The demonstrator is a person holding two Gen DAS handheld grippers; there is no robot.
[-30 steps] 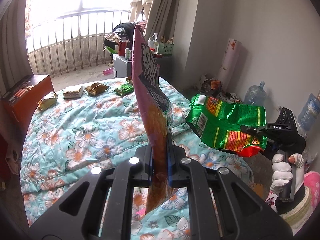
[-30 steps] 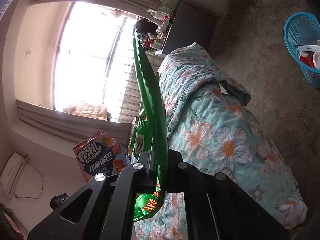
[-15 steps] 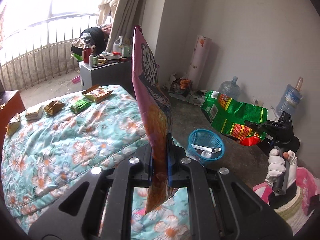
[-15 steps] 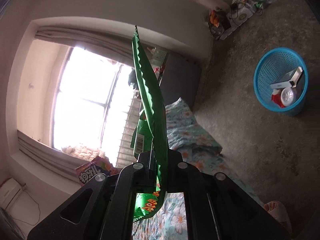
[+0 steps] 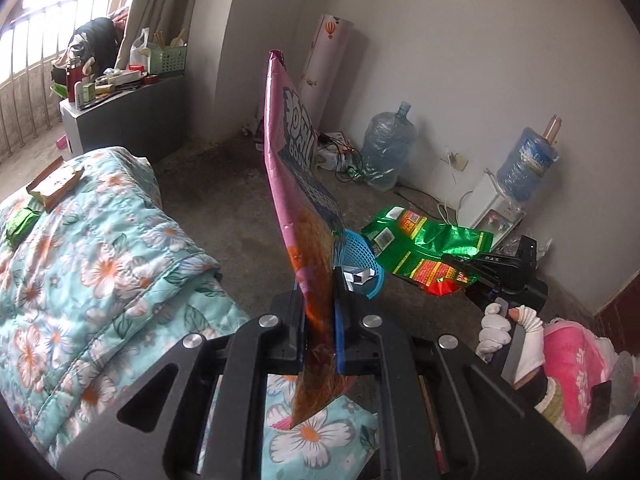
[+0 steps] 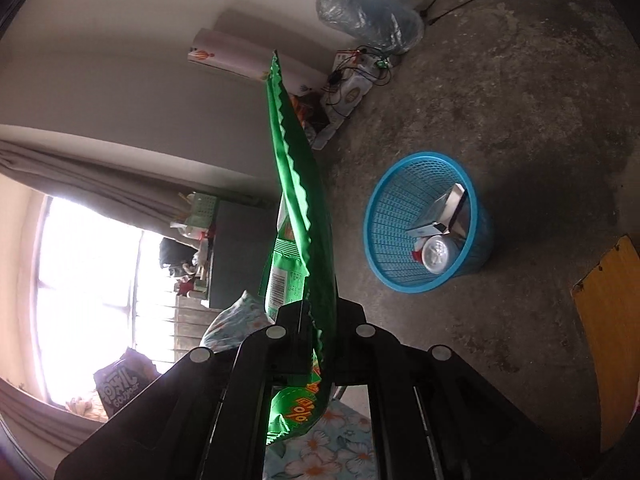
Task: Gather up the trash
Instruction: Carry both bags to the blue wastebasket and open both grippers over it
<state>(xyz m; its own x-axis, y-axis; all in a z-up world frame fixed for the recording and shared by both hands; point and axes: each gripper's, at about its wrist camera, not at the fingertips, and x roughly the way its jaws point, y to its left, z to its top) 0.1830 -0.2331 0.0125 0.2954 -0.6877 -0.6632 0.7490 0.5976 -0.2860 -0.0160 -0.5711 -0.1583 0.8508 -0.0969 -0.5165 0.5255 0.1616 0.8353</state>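
My left gripper is shut on a pink snack bag, held upright and edge-on above the bed's corner. My right gripper is shut on a green snack bag; it also shows in the left wrist view, held over the floor near the blue mesh basket. In the right wrist view the basket stands on the floor to the right of the green bag and holds a box and a round lid. The pink bag shows dimly at lower left.
A floral quilt covers the bed at left, with a brown wrapper and a green wrapper on it. Water jugs, cables and a dispenser line the wall. A grey cabinet stands by the window.
Both grippers have swung right, away from the bed toward the floor and basket. The basket is now nearer in both views. Both bags stay gripped.
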